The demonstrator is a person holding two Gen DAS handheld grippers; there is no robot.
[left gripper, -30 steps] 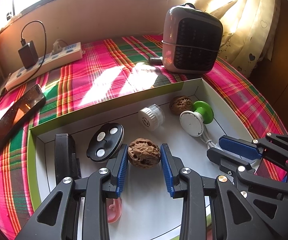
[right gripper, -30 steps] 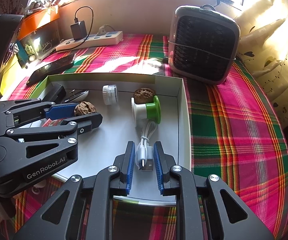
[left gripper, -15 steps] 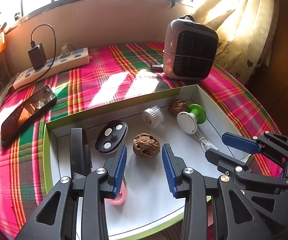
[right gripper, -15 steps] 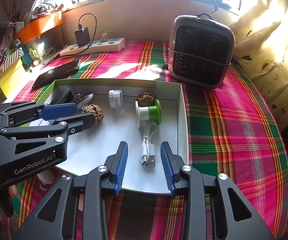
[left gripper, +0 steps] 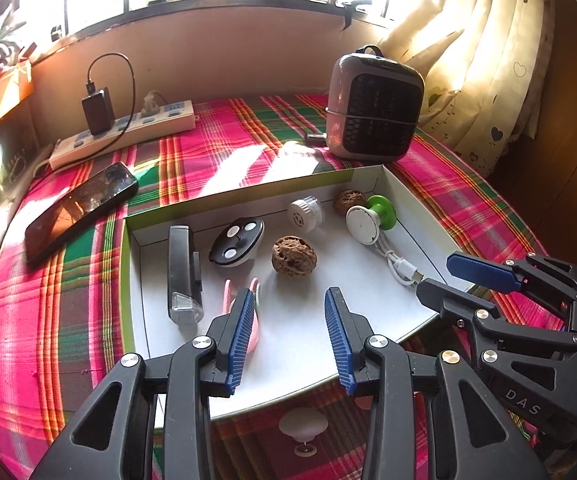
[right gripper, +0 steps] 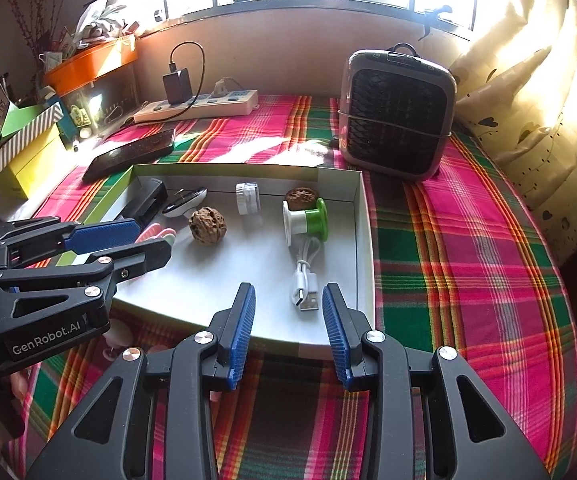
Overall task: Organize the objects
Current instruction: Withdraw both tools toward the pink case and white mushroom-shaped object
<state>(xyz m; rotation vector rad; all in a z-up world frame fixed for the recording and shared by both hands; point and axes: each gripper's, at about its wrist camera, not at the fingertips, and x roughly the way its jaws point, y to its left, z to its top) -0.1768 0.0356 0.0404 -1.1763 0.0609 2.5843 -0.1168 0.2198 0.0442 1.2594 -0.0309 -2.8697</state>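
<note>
Plaid cloth (right gripper: 468, 240) under white tray (right gripper: 362, 240); my left gripper (left gripper: 290, 320) & right gripper (right gripper: 288, 316) both jaws apart, empty, walnut (left gripper: 293, 256) in tray.

The right gripper (right gripper: 288, 312), blue-padded jaws spread, hovers over the near edge of the shallow white cardboard tray (right gripper: 364, 240); a white USB cable (right gripper: 306, 280) lies just ahead between them.

Tray (left gripper: 248, 194): on the cloth (left gripper: 60, 320), in front of the fan (left gripper: 374, 106).
In tray, left to right: stapler (left gripper: 182, 276), disc (left gripper: 237, 242), near walnut (left gripper: 293, 256), jar (left gripper: 305, 213), far walnut (left gripper: 349, 201), spool (left gripper: 369, 220).
Cable (right gripper: 305, 280): in front of spool.
Phone (left gripper: 80, 210): left of tray, behind it the power strip (left gripper: 128, 132).
</note>
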